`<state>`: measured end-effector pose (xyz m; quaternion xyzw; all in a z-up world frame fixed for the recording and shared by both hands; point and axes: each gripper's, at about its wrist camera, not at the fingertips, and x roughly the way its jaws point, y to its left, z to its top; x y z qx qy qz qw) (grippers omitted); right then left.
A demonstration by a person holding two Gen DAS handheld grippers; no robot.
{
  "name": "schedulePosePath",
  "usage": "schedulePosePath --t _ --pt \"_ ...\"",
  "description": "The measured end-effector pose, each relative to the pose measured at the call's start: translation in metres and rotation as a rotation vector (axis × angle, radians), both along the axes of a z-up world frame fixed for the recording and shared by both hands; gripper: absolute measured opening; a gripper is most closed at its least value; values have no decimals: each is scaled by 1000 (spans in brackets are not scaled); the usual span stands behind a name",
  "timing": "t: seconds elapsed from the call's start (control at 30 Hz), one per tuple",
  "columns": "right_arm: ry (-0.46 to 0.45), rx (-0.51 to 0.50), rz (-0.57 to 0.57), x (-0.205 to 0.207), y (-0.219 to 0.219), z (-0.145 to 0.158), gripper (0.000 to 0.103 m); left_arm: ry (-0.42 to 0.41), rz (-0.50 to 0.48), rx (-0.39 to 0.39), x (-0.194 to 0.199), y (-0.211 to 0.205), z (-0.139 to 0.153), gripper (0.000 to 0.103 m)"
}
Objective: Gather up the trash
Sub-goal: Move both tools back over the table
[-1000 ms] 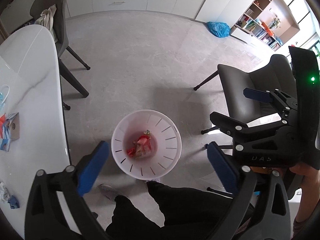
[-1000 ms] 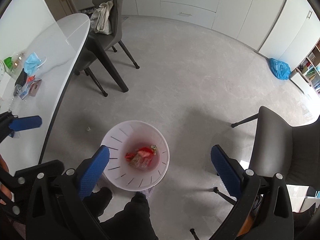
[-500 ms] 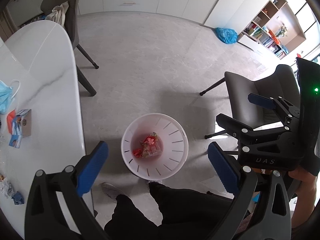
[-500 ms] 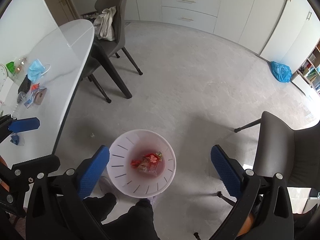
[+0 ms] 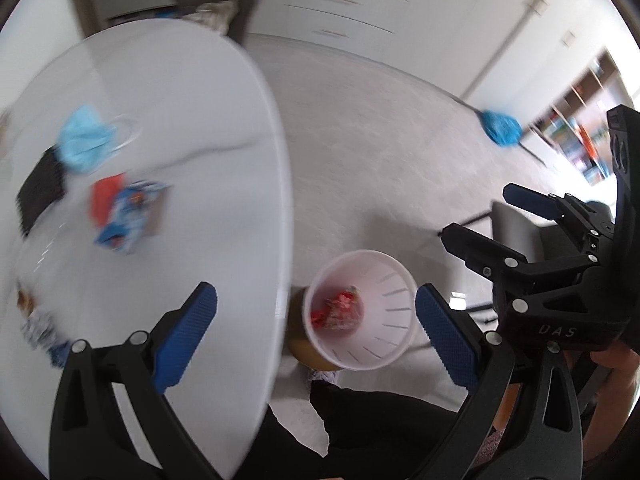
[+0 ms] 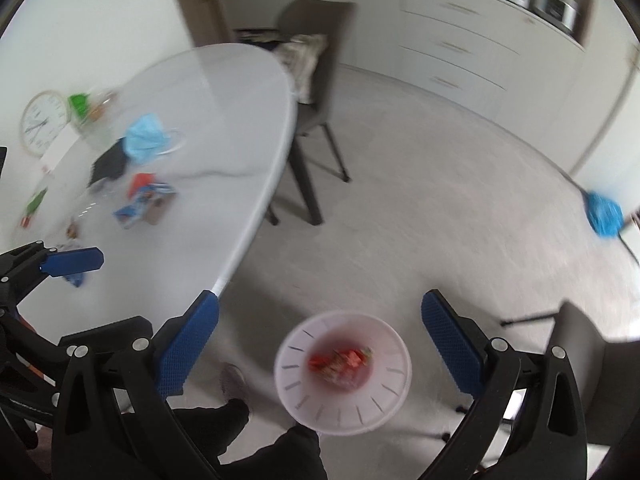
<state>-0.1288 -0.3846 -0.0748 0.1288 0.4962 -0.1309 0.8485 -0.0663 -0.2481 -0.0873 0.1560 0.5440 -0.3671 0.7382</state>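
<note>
A white slotted bin stands on the floor beside the white table; a red wrapper lies inside it. The bin also shows in the right wrist view. On the table lie a blue face mask, a red and blue wrapper and small scraps at the left edge. My left gripper is open and empty, high above the table edge and bin. My right gripper is open and empty above the floor by the bin.
A grey chair with a bag on it stands at the table's far end. Another grey chair is right of the bin. A blue bag lies by the far wall. A clock and black cloth sit on the table.
Both grippers have swung left and tilted up, so the table and its litter now fill the left of both views. The views are blurred by motion. Both stay open.
</note>
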Motion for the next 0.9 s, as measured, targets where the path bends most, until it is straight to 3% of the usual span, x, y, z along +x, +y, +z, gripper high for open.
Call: schedulePosePath --t 0.47,0.9 --pt "-10 10 304 116 122 11 100 -51 352 -7 74 154 8 95" --pt "76 2 446 168 202 -13 100 30 609 17 118 284 -36 95"
